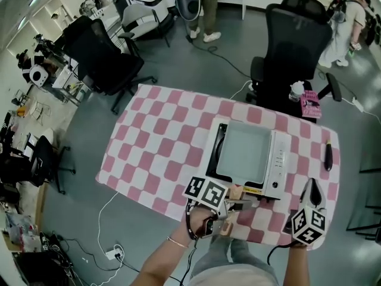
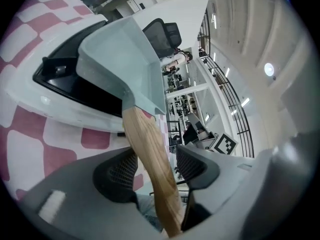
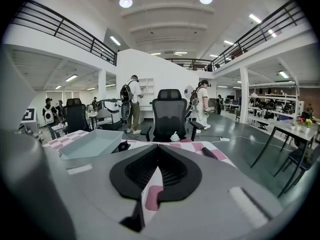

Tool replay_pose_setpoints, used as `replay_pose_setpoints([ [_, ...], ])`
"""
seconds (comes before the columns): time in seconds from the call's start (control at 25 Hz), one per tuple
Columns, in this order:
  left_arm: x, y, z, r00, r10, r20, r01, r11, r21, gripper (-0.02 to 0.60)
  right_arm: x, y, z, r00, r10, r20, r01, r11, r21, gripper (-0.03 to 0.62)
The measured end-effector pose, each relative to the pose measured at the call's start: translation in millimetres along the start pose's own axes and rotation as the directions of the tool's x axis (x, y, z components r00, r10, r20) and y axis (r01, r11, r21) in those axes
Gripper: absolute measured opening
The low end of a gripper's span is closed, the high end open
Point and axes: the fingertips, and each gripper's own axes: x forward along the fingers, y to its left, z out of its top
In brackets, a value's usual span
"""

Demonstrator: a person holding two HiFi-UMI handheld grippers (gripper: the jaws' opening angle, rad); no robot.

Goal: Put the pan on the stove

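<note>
Pale square pan (image 1: 244, 152) is sitting on the white stove (image 1: 277, 162) at lower centre of the pink-checked table (image 1: 161, 142), with black office chairs (image 1: 294, 46) and grey floor (image 1: 178, 70) all around. Left gripper (image 2: 155, 152) has its fingers spread either side of the pan's wooden handle (image 2: 142, 129), not squeezing it I think. Right gripper (image 3: 157, 149), lower right, has its fingers pressed together and empty.

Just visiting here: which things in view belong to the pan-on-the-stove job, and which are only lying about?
Part of the job: pan, its wooden handle, stove, left gripper with jaws open round the handle.
Lying about: black pen, pink book, office chair.
</note>
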Motion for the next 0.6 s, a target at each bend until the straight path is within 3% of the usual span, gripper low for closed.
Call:
replay_pose_setpoints([
  [0.24,-18.4,7.7,0.7,0.996,0.049,0.068,-0.048,0.999,-0.025,0.241,1.3,3.6,6.5,1.000,0.027,0.015,-0.027,1.000,-0.002,0.009],
  [0.36,-35.8,10.2,9.4,0.982,0.113,0.151,-0.112,0.994,-0.015,0.238,1.8,6.1,11.0,0.999,0.046,0.025,-0.045,0.999,-0.004,0.009],
  [0.44,-55.9,12.0,19.8,0.950,0.199,0.242,-0.209,0.978,0.016,0.209,1.7,9.3,14.6,0.998,0.062,0.033,-0.062,0.998,-0.005,0.009],
  [0.6,-104.3,-0.7,41.9,0.841,0.312,0.442,-0.377,0.924,0.064,0.140,2.5,14.6,22.1,0.994,0.097,0.052,-0.097,0.995,-0.011,0.009],
])
